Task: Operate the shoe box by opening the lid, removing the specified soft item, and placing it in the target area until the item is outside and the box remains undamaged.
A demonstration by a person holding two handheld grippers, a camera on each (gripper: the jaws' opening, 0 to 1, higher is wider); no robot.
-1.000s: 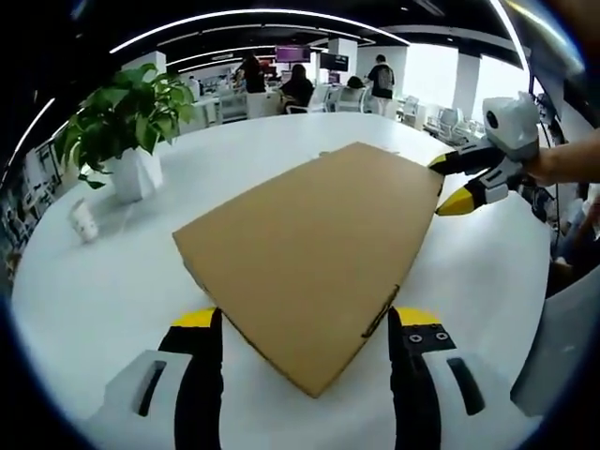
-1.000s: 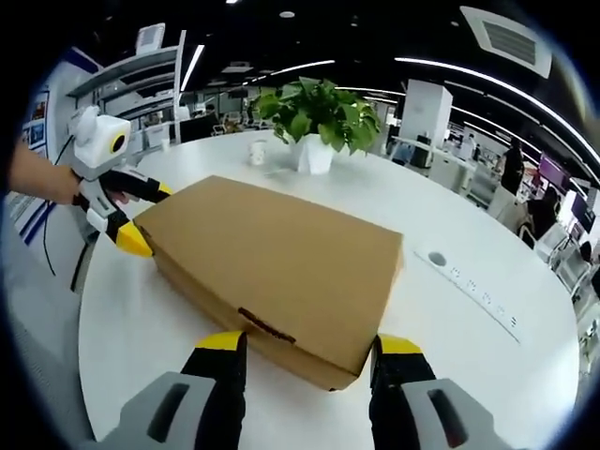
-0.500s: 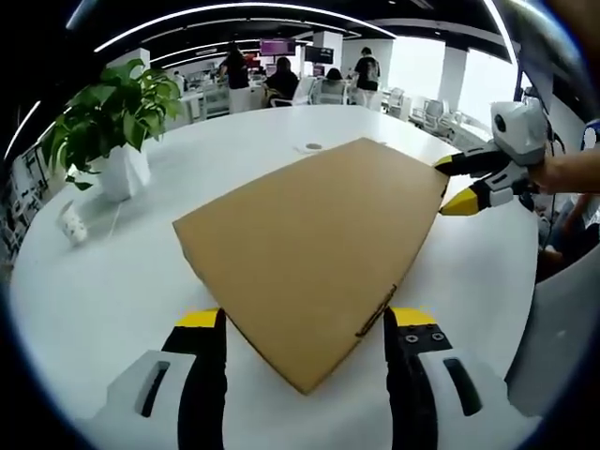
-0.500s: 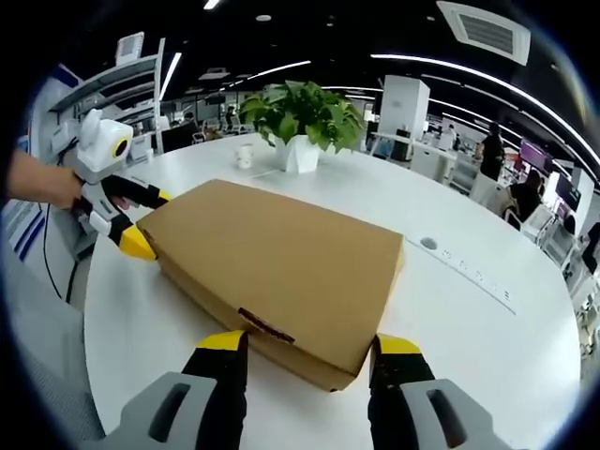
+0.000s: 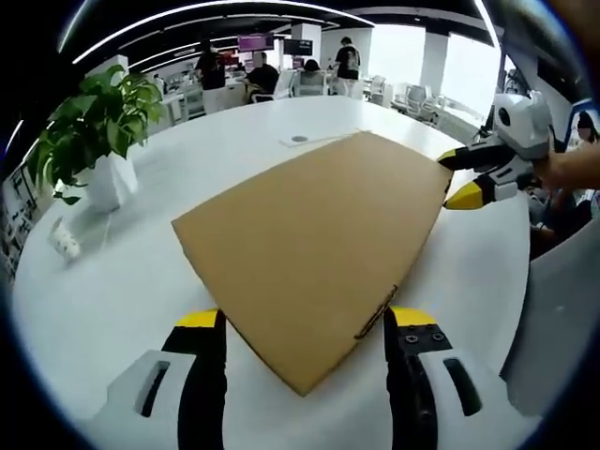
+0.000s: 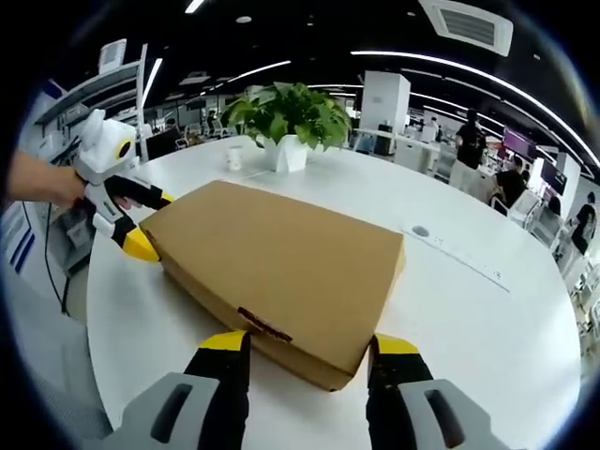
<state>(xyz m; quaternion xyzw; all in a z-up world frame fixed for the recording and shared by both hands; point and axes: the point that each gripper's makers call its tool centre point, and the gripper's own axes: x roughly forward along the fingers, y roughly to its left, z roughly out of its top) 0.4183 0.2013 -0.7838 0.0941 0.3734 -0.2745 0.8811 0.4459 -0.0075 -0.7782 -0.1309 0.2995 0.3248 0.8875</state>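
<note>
A closed brown cardboard shoe box (image 5: 309,248) lies flat on the white round table (image 5: 122,309), its lid down. My left gripper (image 5: 306,317) stands open, its jaws astride the near corner of the box. The box's far right corner sits between the open jaws of my right gripper (image 5: 466,178). In the right gripper view the same box (image 6: 281,258) has one corner between my right gripper's (image 6: 309,342) spread jaws. My left gripper (image 6: 148,222) brackets the corner at the left. The box's contents are hidden.
A potted plant (image 5: 94,131) (image 6: 286,117) and a small paper cup (image 5: 64,239) (image 6: 233,157) stand on the table beyond the box. A socket strip (image 6: 450,253) is set into the tabletop. A person's hand (image 6: 42,183) holds the left gripper. People sit at distant desks.
The box stays fixed between both pairs of jaws while the plant, cup and tabletop slide behind it in both views. Neither gripper's jaws have changed their spread.
</note>
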